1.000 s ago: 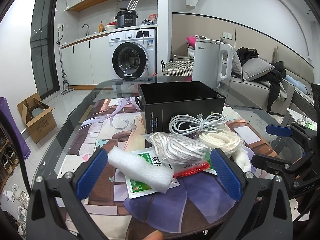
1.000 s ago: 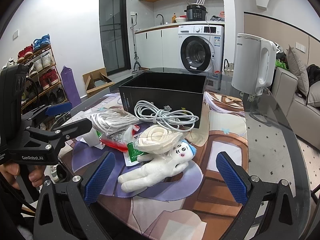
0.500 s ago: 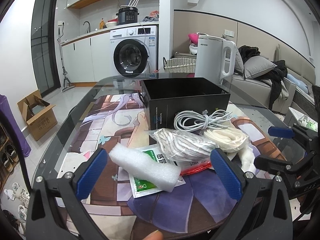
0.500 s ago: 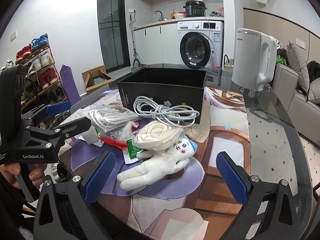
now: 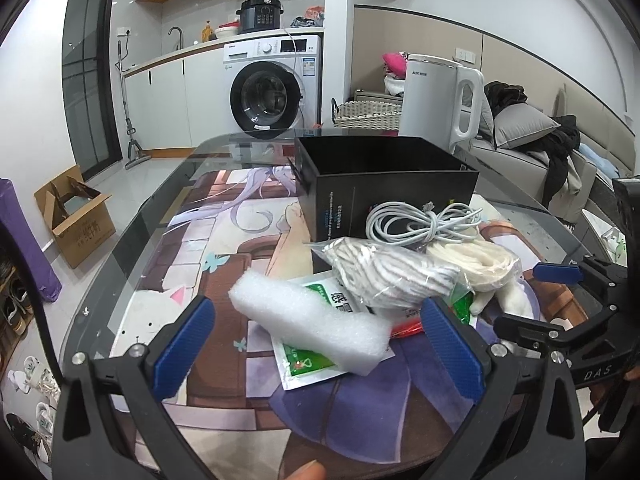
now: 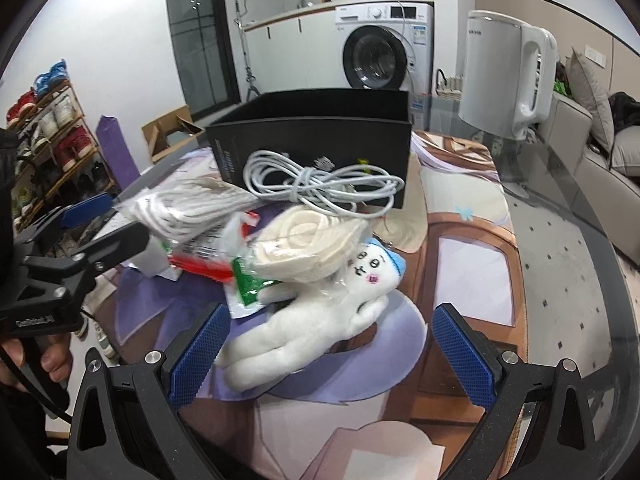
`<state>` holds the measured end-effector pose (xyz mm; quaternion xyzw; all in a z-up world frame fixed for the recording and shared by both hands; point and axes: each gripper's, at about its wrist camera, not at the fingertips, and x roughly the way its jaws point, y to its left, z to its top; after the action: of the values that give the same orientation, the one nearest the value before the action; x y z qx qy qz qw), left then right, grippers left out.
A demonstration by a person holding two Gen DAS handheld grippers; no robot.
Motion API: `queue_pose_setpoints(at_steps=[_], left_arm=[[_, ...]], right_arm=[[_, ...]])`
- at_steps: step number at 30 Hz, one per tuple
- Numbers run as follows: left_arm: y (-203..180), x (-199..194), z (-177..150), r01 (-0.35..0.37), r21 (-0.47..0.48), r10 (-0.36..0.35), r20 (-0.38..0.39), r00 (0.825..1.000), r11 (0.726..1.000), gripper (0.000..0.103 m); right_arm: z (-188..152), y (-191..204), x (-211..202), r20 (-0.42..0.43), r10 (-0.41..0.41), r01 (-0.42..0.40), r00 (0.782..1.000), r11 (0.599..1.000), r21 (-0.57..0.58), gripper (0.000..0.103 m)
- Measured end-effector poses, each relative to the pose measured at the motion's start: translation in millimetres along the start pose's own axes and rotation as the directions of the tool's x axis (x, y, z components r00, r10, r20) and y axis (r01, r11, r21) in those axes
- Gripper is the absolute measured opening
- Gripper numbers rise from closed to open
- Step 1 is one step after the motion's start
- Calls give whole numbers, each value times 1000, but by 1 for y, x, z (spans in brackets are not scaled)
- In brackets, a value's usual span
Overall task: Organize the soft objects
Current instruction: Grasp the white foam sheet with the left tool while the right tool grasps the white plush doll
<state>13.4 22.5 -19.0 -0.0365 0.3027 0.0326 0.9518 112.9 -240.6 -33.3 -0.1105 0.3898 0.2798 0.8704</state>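
A pile of soft things lies in front of an open black box [image 5: 384, 184] [image 6: 320, 140]. In the left wrist view my left gripper [image 5: 316, 344] is open, its blue pads either side of a white foam block [image 5: 308, 320]. Behind the foam sit a bagged striped rope [image 5: 384, 276], a cream rope bundle [image 5: 476, 260] and a white cable coil [image 5: 420, 224]. In the right wrist view my right gripper [image 6: 332, 352] stands open around a white plush toy [image 6: 320, 320], which lies under the cream rope bundle [image 6: 308, 244].
A green and white sachet [image 5: 316, 360] and a red packet [image 6: 196, 264] lie under the pile on the printed mat of the glass table [image 5: 132, 240]. A white kettle [image 6: 508, 72] stands at the back right. A cardboard box [image 5: 72, 216] sits on the floor to the left.
Both grippers have moved forward and lower toward the pile. The foam block and the plush toy now look larger between the open fingers. Nothing has been taken hold of.
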Motion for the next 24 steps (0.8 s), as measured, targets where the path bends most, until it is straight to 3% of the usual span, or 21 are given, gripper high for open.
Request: queue_pose_setpoints(at_steps=[12, 18, 24], left_arm=[[8, 8, -4, 1, -4, -1, -35, 999, 1000, 103], [13, 13, -5, 4, -33, -6, -49, 999, 999, 103], [14, 13, -5, 3, -28, -5, -48, 999, 1000, 103]], right_arm=[[-5, -21, -7, -70, -40, 38, 997, 999, -32, 103], [-3, -18, -5, -28, -64, 64, 998, 998, -4, 103], [-2, -12, 8, -43, -88, 87, 995, 996, -25, 103]])
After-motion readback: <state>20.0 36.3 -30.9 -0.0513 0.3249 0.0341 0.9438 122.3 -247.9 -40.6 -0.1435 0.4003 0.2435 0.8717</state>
